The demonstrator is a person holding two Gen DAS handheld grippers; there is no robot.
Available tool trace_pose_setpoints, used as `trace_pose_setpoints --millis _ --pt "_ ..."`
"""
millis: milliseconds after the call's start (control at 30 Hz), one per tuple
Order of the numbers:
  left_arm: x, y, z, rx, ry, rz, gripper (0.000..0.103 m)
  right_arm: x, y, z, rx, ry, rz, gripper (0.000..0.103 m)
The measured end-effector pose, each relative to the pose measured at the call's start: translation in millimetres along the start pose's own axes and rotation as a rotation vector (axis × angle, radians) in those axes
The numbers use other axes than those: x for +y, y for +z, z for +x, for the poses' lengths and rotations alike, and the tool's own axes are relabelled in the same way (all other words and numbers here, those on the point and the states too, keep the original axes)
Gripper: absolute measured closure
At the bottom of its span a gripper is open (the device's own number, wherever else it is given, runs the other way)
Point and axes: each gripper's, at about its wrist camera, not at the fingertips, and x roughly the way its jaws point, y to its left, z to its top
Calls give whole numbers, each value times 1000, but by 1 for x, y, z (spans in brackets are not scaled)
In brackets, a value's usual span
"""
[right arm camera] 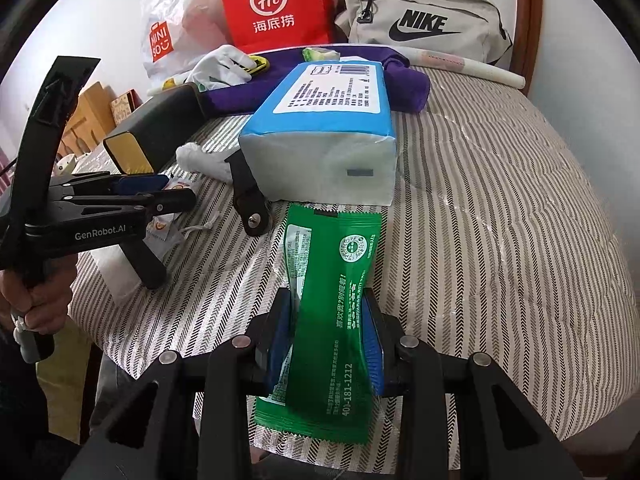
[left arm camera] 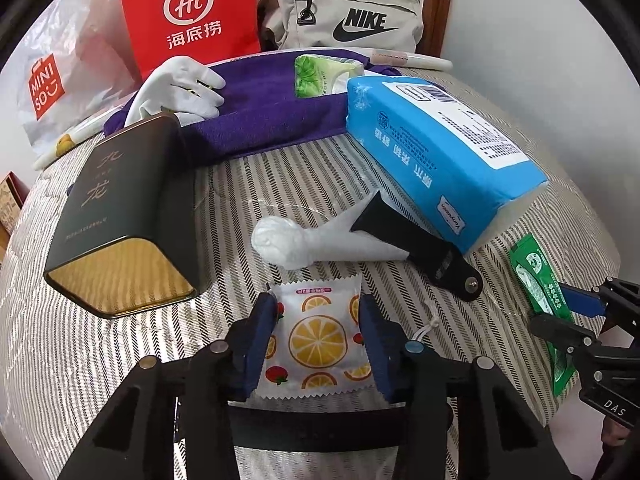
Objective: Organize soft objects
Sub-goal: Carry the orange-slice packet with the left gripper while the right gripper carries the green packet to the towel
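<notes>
Jaws of the left gripper [left arm camera: 318, 336] stand either side of the lemon-print sachet [left arm camera: 318, 338], which lies on the striped bed [left arm camera: 120, 360] just in front of the blue tissue pack [left arm camera: 436, 160]. The blue pads look pressed to the sachet's two side edges, so I judge it grasped, its drawstring trailing toward the tissue pack.

Jaws of the right gripper [right arm camera: 328, 336] are clenched on the green wet-wipe packet [right arm camera: 332, 320], pinching its waist; its long axis runs straight away from the gripper toward the tissue pack, the far end nearly touching the pack's white end face. Each hand holds its own item, so neither has to reach across.

A rolled white cloth [left arm camera: 288, 240] and a black scraper [left arm camera: 420, 240] lie against the tissue pack's near side.

Readable writing: "NIKE" on the grey pouch [left arm camera: 348, 16], "Hi" with Chinese characters on the red bag [left arm camera: 192, 12], "MINISO" on the plastic bag [left arm camera: 46, 84], "400-181-1212" on the green packet, "GenRobot.AI" on the left gripper.
</notes>
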Motion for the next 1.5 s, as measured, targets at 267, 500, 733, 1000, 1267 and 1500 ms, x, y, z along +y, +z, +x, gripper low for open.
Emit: trace_pose_setpoints --millis 267,500,733,1000,1267,1500 --pt "4 1 -2 -10 -35 -28 80 0 1 0 2 3 5 69" --pt "28 5 -12 -23 -102 -130 86 -1 3 -2 1 16 10 69" --pt "41 8 -31 -64 -106 -162 86 3 13 -17 -26 14 -5 70" --pt "54 12 -57 -109 -99 -188 86 10 28 -44 -69 83 -22 70" --pt "73 17 -80 -149 -72 -224 86 20 53 -59 -109 106 -57 70" --pt "93 31 -87 -168 -69 -258 86 25 85 -61 -136 91 -80 70"
